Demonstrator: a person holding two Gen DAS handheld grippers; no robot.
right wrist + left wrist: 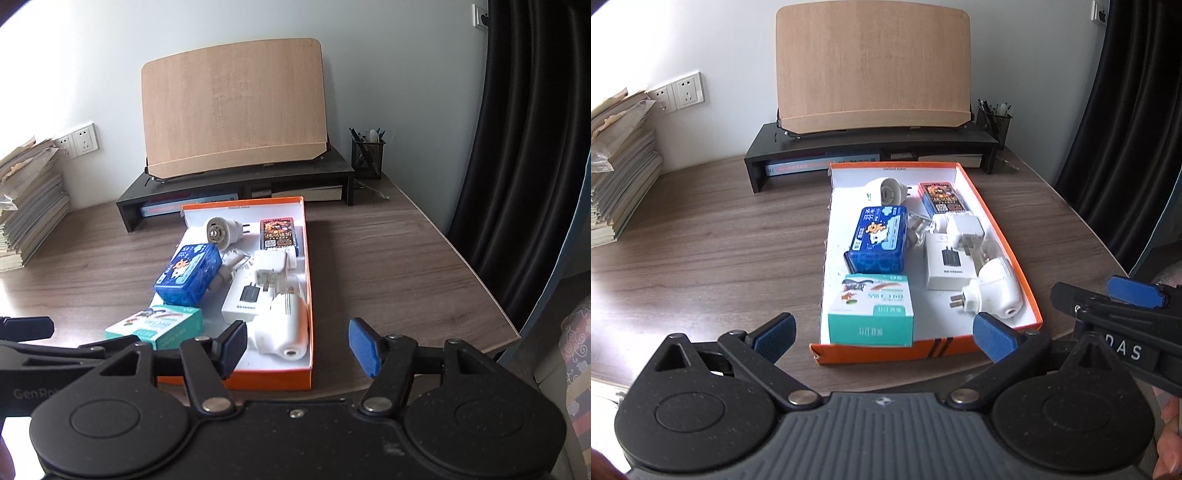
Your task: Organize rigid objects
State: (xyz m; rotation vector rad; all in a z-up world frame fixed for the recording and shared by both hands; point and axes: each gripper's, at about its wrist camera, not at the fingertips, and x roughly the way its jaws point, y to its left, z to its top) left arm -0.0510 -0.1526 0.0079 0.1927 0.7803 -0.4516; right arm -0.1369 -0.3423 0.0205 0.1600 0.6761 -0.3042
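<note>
Orange-walled tray [997,225] sits on the wooden desk [701,240], packed — blue tin [877,242], teal box [870,310], white plugs and a charger box [943,266] all inside it. Left claw [884,334] hangs at the tray's near end, spread wide, empty. Right claw [297,347] hovers over the near right corner — parted, gripping nothing.
</note>
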